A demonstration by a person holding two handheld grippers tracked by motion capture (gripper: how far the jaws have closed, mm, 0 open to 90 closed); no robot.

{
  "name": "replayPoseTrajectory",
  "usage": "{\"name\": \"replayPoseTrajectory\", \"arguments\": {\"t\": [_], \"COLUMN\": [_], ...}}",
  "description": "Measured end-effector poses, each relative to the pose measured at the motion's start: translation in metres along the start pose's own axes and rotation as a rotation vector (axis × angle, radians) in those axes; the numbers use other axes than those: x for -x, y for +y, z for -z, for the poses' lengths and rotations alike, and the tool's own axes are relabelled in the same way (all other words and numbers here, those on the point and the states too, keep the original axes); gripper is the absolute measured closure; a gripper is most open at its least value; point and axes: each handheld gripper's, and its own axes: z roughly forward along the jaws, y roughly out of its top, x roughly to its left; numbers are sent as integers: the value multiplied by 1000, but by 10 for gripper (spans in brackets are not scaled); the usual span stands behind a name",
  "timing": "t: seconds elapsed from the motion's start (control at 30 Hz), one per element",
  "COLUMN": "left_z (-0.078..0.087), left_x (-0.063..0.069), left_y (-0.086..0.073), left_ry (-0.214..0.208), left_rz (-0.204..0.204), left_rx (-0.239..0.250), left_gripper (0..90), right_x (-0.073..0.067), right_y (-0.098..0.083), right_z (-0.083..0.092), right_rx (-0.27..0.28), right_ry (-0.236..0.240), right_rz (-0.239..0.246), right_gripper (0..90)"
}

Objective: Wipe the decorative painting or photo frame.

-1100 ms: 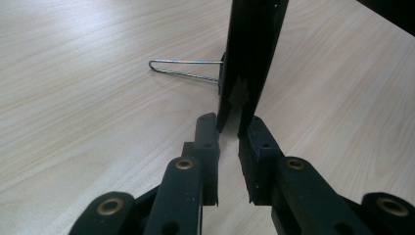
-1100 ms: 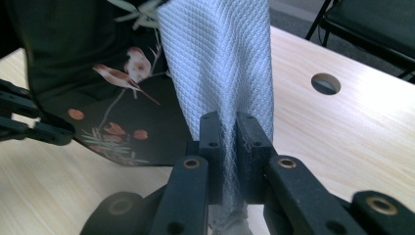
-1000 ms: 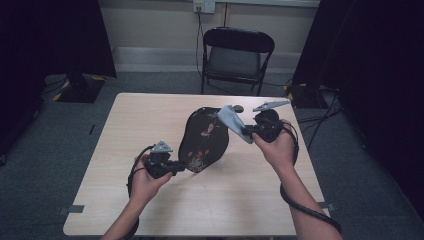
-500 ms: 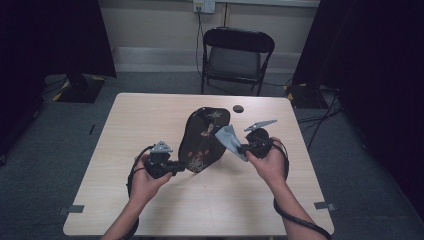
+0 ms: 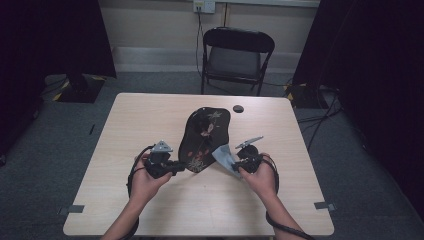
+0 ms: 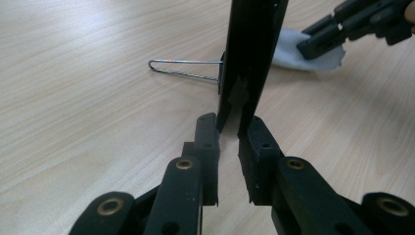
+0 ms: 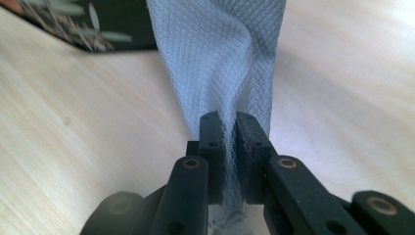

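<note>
- Nearest the person, the left gripper sits low over the pale wooden counter, its jaws closed on the near edge of a black plate painted with flowers; in the left gripper view the thin dark edge of the plate stands between the two jaws, held upright on its rim
- Just right of it, the right gripper has its jaws pinched tight on a grey-white cloth; the right gripper view shows the quilted cloth rising out from between the jaws
- The cloth lies just beside the near right edge of the plate, low over the counter; whether it touches the plate I cannot tell
- In the left gripper view, a bent wire stand juts out from the back of the plate and lies along the counter, and the right gripper shows farther off, on the cloth
- The plate stretches away from the grippers towards the middle of the counter, tilted with its painted face up
- Beyond the plate, a small dark round object lies near the far edge of the counter
- Behind the counter stands a black folding chair against the wall
</note>
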Motion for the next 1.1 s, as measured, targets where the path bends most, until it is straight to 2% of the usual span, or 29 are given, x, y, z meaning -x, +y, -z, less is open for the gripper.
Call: {"name": "replayPoseTrajectory", "arguments": {"t": [0.13,0.37,0.47,0.5,0.6,0.67,0.73,0.77,0.83,0.87,0.93,0.97,1.0,1.1], "left_z": [0,0,0,0,0,0,0,0,0,0,0,0,0,0], "left_x": [0,1,1,1,0,1,1,1,1,1,1,1,1,1], "left_y": [0,0,0,0,0,0,0,0,0,0,0,0,0,0], "left_ry": [3,5,6,6,5,6,8,9,7,9,9,9,8,8], "left_rz": [1,2,3,3,1,4,4,4,5,4,3,3,-2,-2], "left_rx": [5,6,4,4,7,6,4,4,4,3,-1,-1,-4,-4], "left_gripper": [786,786,786,785,786,786,786,786,786,786,786,786,786,786], "right_x": [-1,2,6,6,8,9,9,9,9,8,7,7,5,3], "right_y": [-8,-19,-20,-20,-13,-10,0,0,9,19,30,30,42,54], "right_z": [-5,-1,13,13,37,43,63,63,76,90,104,104,116,126], "right_rx": [-28,-40,-18,-18,28,45,83,83,115,146,170,170,200,239], "right_ry": [0,2,-8,-8,-25,-31,-43,-43,-46,-56,-62,-62,-70,-74], "right_rz": [6,1,6,6,5,12,18,18,25,32,42,42,52,54], "right_gripper": [829,829,829,829,829,829,829,829,829,829,829,829,829,829]}}
